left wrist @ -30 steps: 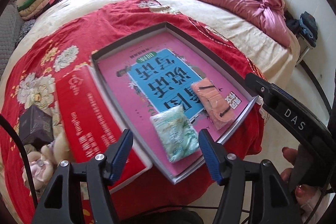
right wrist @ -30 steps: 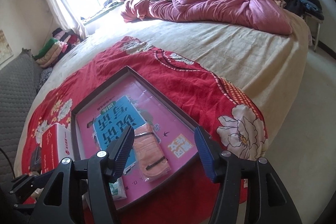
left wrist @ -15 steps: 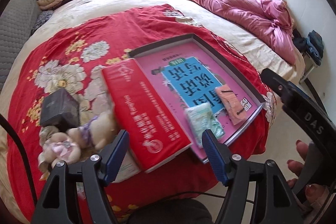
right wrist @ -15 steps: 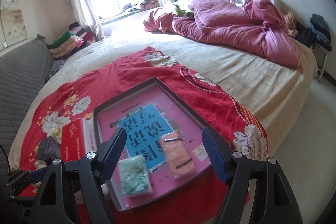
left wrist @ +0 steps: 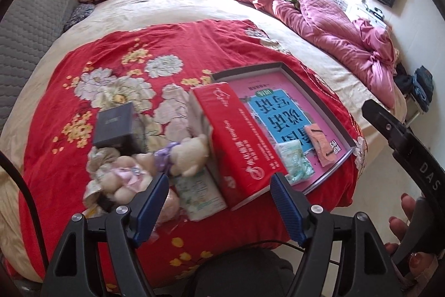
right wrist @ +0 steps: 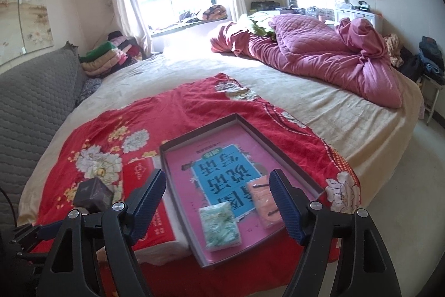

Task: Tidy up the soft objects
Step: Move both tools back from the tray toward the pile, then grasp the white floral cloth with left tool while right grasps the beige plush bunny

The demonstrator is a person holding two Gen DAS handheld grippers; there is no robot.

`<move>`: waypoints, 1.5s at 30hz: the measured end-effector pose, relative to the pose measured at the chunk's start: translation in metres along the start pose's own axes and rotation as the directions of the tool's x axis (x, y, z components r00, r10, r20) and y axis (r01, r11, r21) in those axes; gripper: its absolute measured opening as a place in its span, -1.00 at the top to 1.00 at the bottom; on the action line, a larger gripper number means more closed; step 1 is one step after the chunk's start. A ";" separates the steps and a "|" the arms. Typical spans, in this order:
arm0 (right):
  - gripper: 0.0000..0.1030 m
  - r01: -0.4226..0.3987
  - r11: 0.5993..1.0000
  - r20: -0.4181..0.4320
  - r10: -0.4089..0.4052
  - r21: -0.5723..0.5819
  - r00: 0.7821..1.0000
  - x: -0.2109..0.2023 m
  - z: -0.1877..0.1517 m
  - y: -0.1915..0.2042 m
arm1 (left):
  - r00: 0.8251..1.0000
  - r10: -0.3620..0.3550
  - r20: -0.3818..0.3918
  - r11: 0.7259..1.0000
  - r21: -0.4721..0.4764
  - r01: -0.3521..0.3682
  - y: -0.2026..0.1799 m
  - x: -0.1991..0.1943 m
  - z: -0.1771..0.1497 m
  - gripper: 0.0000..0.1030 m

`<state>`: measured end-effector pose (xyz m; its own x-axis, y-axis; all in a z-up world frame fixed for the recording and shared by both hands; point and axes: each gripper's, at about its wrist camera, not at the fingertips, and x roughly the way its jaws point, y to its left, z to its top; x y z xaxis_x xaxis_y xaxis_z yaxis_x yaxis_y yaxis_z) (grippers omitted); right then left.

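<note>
Both jaws apart, just opening, nothing between them on left gripper (left wrist: 219, 202) or right gripper (right wrist: 218, 199); risk: teddy bear (left wrist: 155, 166) near the bed's front edge tips off if nudged.

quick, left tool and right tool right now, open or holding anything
left tool: open, jaws just widened, nothing between them.
right tool: open, jaws just widened, nothing held.

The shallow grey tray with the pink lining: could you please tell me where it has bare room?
The shallow grey tray is bare along its far pink end. Its near end is crowded: green packet beside orange packet. The red box flanks one side.
</note>
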<state>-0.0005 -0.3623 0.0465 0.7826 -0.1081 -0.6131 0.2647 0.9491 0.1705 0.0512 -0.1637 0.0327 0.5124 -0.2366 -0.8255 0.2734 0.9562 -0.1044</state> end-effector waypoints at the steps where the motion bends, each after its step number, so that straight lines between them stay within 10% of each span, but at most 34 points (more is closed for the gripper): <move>1: -0.51 -0.002 1.000 0.010 0.002 -0.008 1.000 -0.004 0.000 0.005 | 1.000 0.008 0.005 1.000 -0.003 -0.008 0.003 -0.003 -0.001 -0.45; 45: -0.52 -0.147 0.959 -0.026 0.145 -0.242 0.989 -0.028 -0.014 0.117 | 0.988 0.150 0.029 0.949 -0.284 -0.136 0.175 -0.071 -0.029 -0.46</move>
<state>0.0007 -0.2437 0.0730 0.7981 0.0384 -0.6013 0.0026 0.9977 0.0672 0.0392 0.0257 0.0572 0.5711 -0.0953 -0.8153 -0.0416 0.9886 -0.1448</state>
